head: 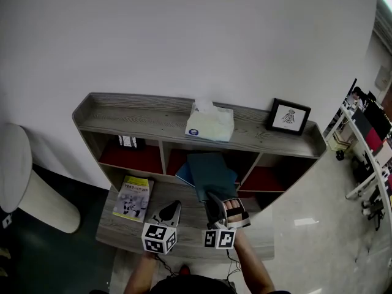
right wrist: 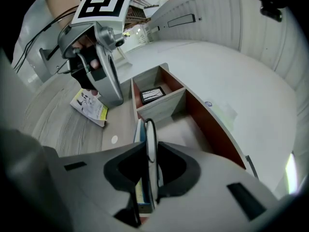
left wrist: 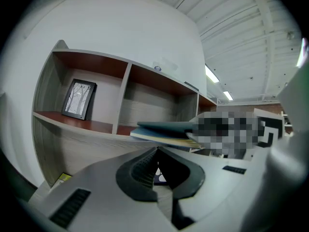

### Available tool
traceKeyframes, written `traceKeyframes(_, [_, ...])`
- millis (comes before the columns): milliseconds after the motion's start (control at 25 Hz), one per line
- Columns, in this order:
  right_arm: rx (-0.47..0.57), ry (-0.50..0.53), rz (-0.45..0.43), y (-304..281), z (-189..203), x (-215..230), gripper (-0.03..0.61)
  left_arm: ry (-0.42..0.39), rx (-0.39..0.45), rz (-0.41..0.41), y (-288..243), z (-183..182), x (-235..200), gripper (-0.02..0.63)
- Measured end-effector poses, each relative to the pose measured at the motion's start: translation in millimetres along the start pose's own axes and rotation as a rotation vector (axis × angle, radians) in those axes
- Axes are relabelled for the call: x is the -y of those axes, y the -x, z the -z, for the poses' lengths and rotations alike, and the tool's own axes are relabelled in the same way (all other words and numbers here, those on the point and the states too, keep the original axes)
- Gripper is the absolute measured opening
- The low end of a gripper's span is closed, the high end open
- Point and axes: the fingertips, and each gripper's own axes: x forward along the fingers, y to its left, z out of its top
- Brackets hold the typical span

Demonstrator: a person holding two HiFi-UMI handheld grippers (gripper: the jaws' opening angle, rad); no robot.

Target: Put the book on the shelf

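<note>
Your right gripper [head: 215,201], at lower centre of the head view, is clamped on the near edge of the dark teal book [head: 211,173]. In the right gripper view the jaws pinch its spine end edge-on [right wrist: 150,138]. The book lies flat, with its far edge past the front lip of the middle compartment of the shelf [head: 141,119]. A blue cover edge shows at its left, and there is bare room on its right up to the divider.

Your left gripper [head: 172,209], just left of the right one, has its jaws together on nothing and hovers over the low table [head: 119,233]. The yellow booklet [head: 135,199] lies at its left, near the table's left edge. On the shelf top, a tissue box [head: 210,122] sits above the middle compartment, and a picture frame [head: 290,116] stands at the right.
</note>
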Motion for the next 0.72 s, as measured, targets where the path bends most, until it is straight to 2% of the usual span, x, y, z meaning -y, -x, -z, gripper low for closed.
traceKeyframes(240, [-0.011, 0.005, -0.025, -7, 1, -11, 0.083, 0.004, -0.002, 0.008, -2, 1, -3, 0.006])
traceKeyframes(520, [-0.039, 0.009, -0.054, -12, 5, -26, 0.124, 0.016, -0.008, 0.008, 1, 6, -7, 0.006])
traceKeyframes(720, [-0.054, 0.023, -0.045, -13, 9, -31, 0.149, 0.024, -0.017, 0.013, 4, 9, -6, 0.006])
